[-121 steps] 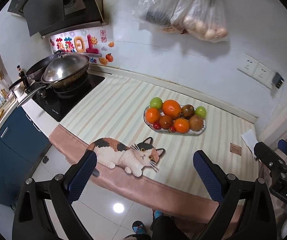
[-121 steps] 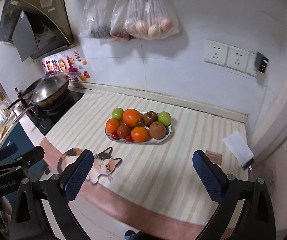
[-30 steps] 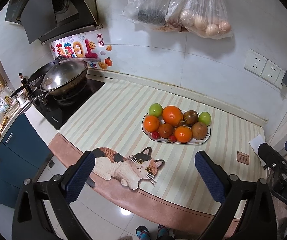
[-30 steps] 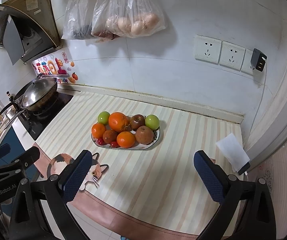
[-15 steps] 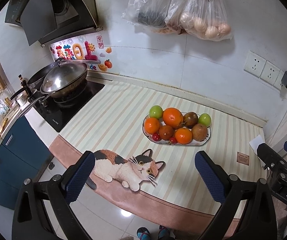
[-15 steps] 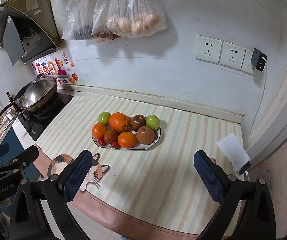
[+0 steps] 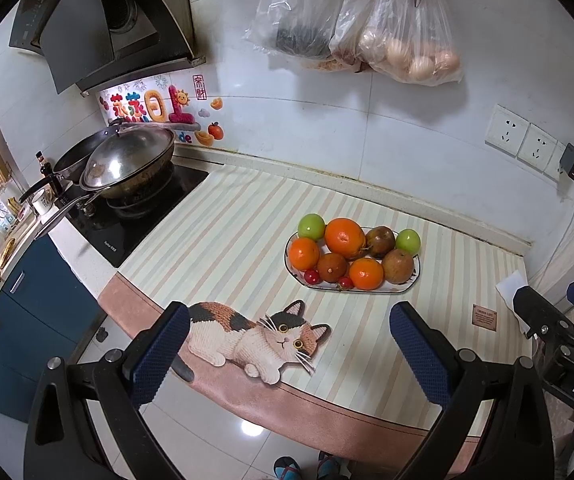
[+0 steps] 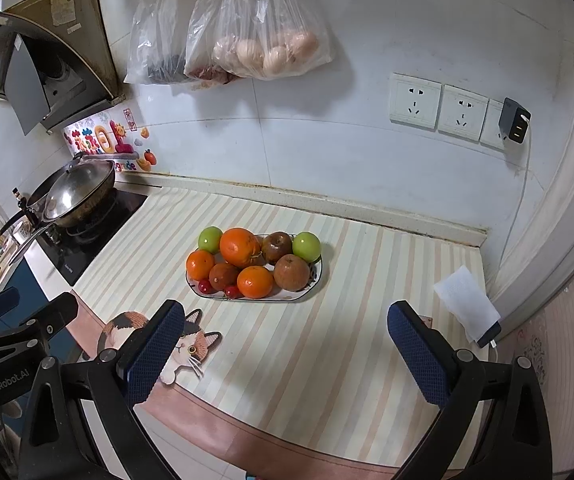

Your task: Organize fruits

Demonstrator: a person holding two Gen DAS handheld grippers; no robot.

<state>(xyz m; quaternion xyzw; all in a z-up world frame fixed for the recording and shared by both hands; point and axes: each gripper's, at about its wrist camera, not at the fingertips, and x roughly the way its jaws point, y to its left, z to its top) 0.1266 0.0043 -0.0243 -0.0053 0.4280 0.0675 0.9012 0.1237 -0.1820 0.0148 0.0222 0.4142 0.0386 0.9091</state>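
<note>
A white plate (image 7: 415,277) (image 8: 317,280) sits on the striped counter mat, piled with fruit: a big orange (image 7: 344,238) (image 8: 240,247), smaller oranges (image 7: 366,273) (image 8: 255,281), green apples (image 7: 311,226) (image 8: 306,246), brownish apples (image 7: 397,265) (image 8: 291,272) and small red fruits (image 7: 311,277) (image 8: 205,286). My left gripper (image 7: 289,352) is open and empty, held over the counter's front edge, short of the plate. My right gripper (image 8: 285,350) is open and empty, also in front of the plate.
A cat picture (image 7: 255,336) is on the mat's front part. A hob with a lidded wok (image 7: 127,166) stands at the left. Plastic bags (image 7: 403,36) hang on the wall. A white tissue (image 8: 467,304) and a small brown tag (image 7: 484,315) lie at the right.
Both grippers have shifted only slightly; the plate of fruit stays in place and both stay open and empty.
</note>
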